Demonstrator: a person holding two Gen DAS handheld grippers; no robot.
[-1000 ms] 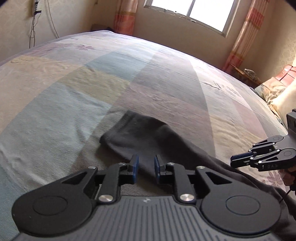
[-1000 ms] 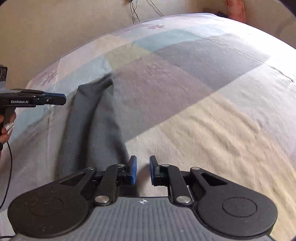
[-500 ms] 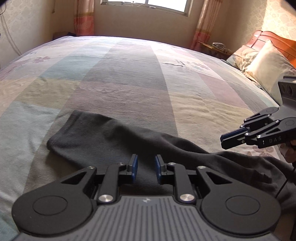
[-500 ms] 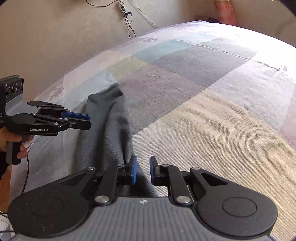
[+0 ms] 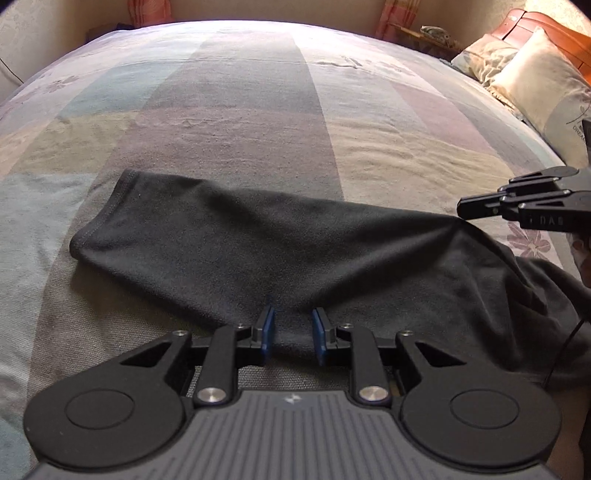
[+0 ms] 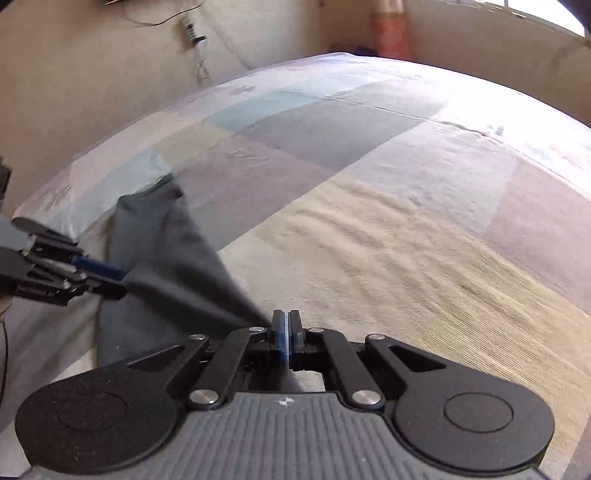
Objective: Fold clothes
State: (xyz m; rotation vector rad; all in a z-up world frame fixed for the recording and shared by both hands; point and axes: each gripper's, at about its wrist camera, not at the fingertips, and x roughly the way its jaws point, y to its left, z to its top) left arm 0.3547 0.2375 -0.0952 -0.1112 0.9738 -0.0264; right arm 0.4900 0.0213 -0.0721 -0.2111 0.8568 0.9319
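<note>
A dark grey garment [image 5: 280,254] lies on the patchwork bedspread [image 5: 258,122]. One sleeve or leg stretches left to a hemmed end. My left gripper [image 5: 293,334] is open, its blue pads either side of the garment's near edge. My right gripper [image 6: 285,328] is shut on the garment [image 6: 173,266], pulling the cloth taut. It shows in the left wrist view [image 5: 463,210] pinching the far edge. The left gripper shows in the right wrist view [image 6: 110,282] at the cloth.
Pillows [image 5: 532,81] and a wooden headboard [image 5: 546,29] are at the far right. A wall with hanging cables [image 6: 192,40] stands past the bed's left edge. A curtain [image 6: 388,33] hangs at the back.
My right gripper has closed on the garment's edge and lifted it taut. My left gripper has moved down to the garment's near edge, still open.
</note>
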